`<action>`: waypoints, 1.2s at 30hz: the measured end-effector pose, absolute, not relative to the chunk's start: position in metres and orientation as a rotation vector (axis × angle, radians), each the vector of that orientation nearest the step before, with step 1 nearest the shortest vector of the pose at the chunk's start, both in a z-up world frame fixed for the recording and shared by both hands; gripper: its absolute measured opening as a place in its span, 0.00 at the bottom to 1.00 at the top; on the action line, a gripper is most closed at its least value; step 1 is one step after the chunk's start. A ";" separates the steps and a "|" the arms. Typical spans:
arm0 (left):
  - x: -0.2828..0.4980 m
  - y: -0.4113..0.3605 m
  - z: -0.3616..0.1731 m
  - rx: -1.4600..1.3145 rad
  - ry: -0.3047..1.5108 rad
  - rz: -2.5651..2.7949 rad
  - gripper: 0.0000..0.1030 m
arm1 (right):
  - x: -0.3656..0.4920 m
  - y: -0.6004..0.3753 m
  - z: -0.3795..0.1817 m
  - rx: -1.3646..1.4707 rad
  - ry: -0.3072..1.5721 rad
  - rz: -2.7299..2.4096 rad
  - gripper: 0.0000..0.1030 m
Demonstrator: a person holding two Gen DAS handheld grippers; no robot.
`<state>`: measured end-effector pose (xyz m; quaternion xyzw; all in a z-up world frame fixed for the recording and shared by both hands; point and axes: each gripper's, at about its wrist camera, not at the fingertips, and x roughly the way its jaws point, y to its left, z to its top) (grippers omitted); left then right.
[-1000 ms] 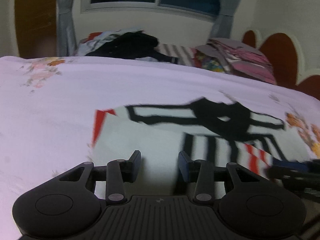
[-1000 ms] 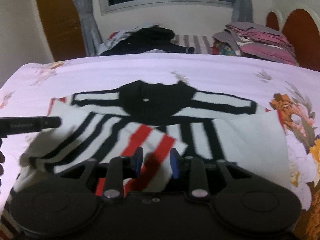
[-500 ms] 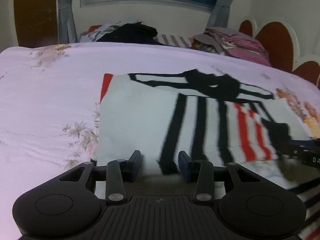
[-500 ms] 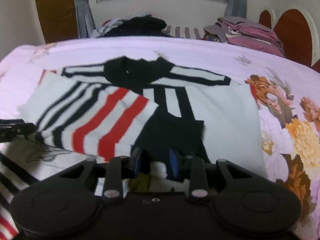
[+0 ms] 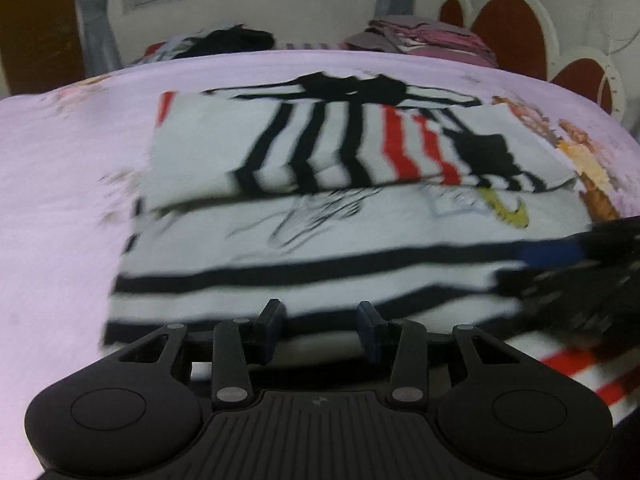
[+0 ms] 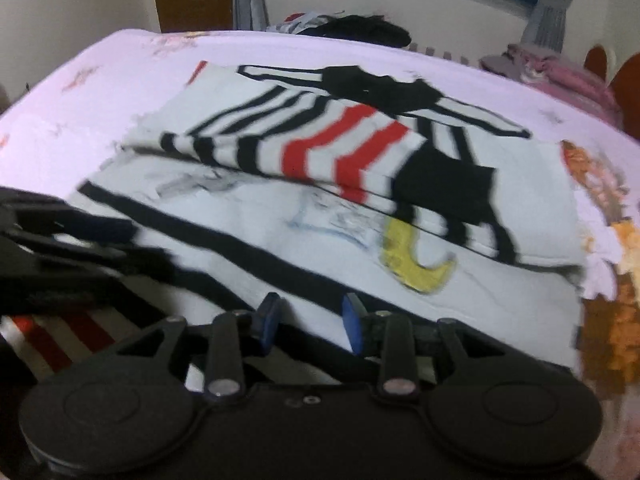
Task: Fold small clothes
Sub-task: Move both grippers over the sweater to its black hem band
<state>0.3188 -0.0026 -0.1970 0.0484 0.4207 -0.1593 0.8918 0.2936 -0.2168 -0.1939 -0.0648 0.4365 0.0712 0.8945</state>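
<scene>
A white shirt with black and red stripes (image 5: 304,216) lies on the lilac bedsheet (image 5: 60,184), its sleeves folded in across the body. It also shows in the right wrist view (image 6: 320,184), with a yellow print on the front. My left gripper (image 5: 320,320) is open and empty, just above the shirt's near striped hem. My right gripper (image 6: 310,316) is open and empty over the near part of the shirt. Each gripper shows blurred at the edge of the other's view.
A pile of dark clothes (image 5: 228,42) and a stack of folded pink and grey clothes (image 5: 424,38) lie at the far side of the bed. A red and white headboard (image 5: 516,36) stands at the right. A window and grey curtains are behind.
Both grippers have pulled back toward the shirt's near hem. The right gripper has let go of the sleeve, which now lies folded across the shirt. The left gripper stayed open.
</scene>
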 end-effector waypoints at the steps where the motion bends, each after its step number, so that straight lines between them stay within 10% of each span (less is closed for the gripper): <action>1: 0.313 0.005 -0.197 0.096 0.875 -0.316 0.40 | 0.288 -0.225 -0.194 -0.129 0.903 0.137 0.33; 36: 0.206 0.050 -0.182 0.099 0.901 -0.384 0.42 | 0.141 -0.175 -0.174 0.014 0.884 -0.039 0.55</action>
